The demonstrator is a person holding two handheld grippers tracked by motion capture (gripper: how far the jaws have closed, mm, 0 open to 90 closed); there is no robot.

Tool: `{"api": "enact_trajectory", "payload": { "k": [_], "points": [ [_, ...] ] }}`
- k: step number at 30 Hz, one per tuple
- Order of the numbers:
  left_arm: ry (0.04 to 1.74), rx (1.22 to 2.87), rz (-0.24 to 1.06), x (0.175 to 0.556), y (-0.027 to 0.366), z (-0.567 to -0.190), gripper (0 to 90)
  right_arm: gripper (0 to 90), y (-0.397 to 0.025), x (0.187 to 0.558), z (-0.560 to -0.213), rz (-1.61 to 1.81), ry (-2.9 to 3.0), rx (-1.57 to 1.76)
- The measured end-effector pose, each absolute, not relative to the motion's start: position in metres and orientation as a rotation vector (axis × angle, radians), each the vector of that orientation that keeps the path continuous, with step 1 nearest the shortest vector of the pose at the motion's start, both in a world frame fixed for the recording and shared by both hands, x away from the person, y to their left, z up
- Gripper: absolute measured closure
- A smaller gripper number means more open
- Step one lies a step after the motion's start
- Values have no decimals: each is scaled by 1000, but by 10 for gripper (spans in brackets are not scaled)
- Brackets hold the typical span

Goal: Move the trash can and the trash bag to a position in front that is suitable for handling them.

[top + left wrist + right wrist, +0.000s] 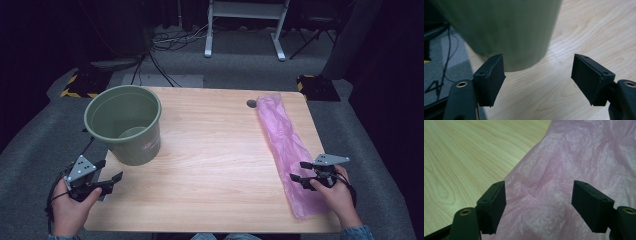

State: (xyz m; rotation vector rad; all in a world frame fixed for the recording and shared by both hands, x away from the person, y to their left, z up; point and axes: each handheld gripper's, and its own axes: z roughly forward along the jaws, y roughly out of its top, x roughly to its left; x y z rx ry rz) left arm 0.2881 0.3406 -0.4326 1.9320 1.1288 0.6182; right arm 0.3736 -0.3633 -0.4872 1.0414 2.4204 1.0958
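The right gripper (302, 171) is held over the near part of the pink bag (287, 145), with its jaws spread wide and nothing between them. In the right gripper view the gripper (538, 202) is seen above crinkled pink film (574, 170), which runs under both jaws; whether the jaws touch the film cannot be told. The bag is laid flat as a long strip along the right side of the table (215, 150), from near the far edge to near the front edge, slightly slanted. The right hand (337, 192) is seen behind the gripper, at the bag's near end.

The left gripper (111, 176) is held by the left hand (72, 205) at the front left corner of the table, its jaws likewise parted and empty. It is pointed toward the green bin (125, 122), which stands upright at the left of the table, just beyond the gripper and apart from it. In the left gripper view the gripper (537, 75) is seen with the bin's wall (506, 30) close ahead, to the left of the middle, and bare wood (586, 32) to the right.

A small dark round spot (251, 103) is seen on the table by the bag's far end. The bin and the bag are well apart, with bare tabletop between them.
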Motion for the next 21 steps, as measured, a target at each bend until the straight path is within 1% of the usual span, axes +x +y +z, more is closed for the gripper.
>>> {"api": "enact_trajectory", "payload": {
  "k": [5,7,8,10,14,21],
  "points": [
    [1134,1919,657,289,348,-416,256,273,-363,375,-494,1053,2418,1045],
    [1129,1890,666,289,351,-406,256,272,-363,375,-497,1060,2413,1049],
    [1125,1851,672,289,353,-394,256,271,-363,375,-497,1059,2412,1048],
    [1121,1837,681,290,353,-387,256,271,-364,375,-498,1057,2411,1048],
    [1118,1814,720,293,354,-362,255,271,-363,374,-497,1055,2402,1044],
    [1158,1788,728,303,357,-337,242,271,-365,372,-494,1056,2395,1042]
  ]
}}
